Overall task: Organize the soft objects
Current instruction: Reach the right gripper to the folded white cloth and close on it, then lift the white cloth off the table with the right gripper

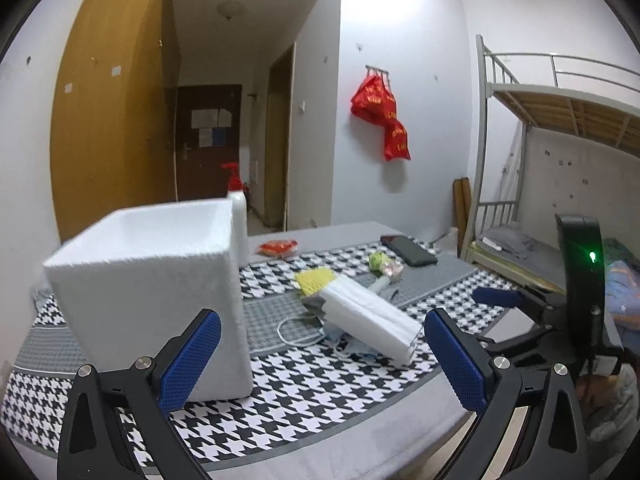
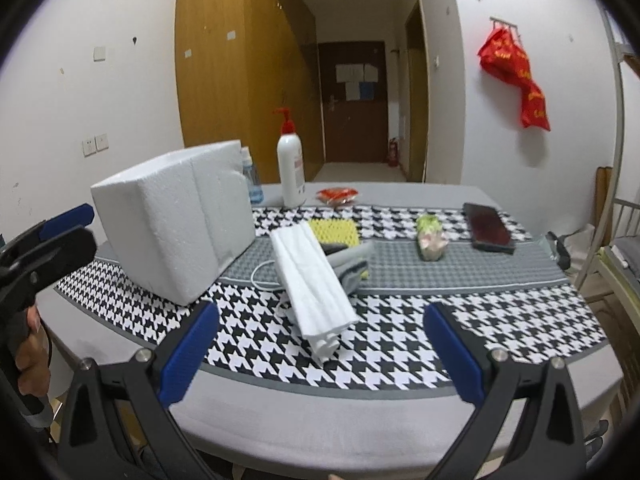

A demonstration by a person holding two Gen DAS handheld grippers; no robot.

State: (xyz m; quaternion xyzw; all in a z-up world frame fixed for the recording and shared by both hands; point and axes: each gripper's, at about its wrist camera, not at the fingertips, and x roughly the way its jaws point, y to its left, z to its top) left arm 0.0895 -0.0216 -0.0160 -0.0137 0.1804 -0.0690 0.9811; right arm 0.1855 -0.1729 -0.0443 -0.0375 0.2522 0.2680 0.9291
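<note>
Soft things are lying heaped at the middle of the tabletop (image 2: 400, 432): a folded white stack of cloth (image 2: 312, 284) is stretching from centre frame down toward the lower middle in the right wrist view, its far end resting on a grey rolled cloth (image 2: 352, 266) and a yellow knobbly pad (image 2: 334, 231); a thin white cord (image 2: 264, 276) is looping out from under the stack on its left side; in the left wrist view the same white stack (image 1: 372, 320) is sitting just right of centre, tilted up over crumpled blue-grey fabric (image 1: 340, 338).

A white foam box (image 1: 152, 292) is standing at the left of the heap, near it but apart, filling the left half of the left wrist view; behind it a white pump bottle (image 2: 291, 168) with a red nozzle is standing upright; a small red packet (image 2: 337, 195) is lying just right of the bottle; a green and pink bundle (image 2: 430, 240) and a dark phone (image 2: 489, 227) are lying toward the right of the frame.

The left claw (image 1: 320, 364) is hovering at the bottom of its view, fingers spread wide apart and gripping nothing; the right claw (image 2: 320, 360) is hanging likewise over the near edge, fingers wide apart and empty, with the stack's near end between them in the picture.
</note>
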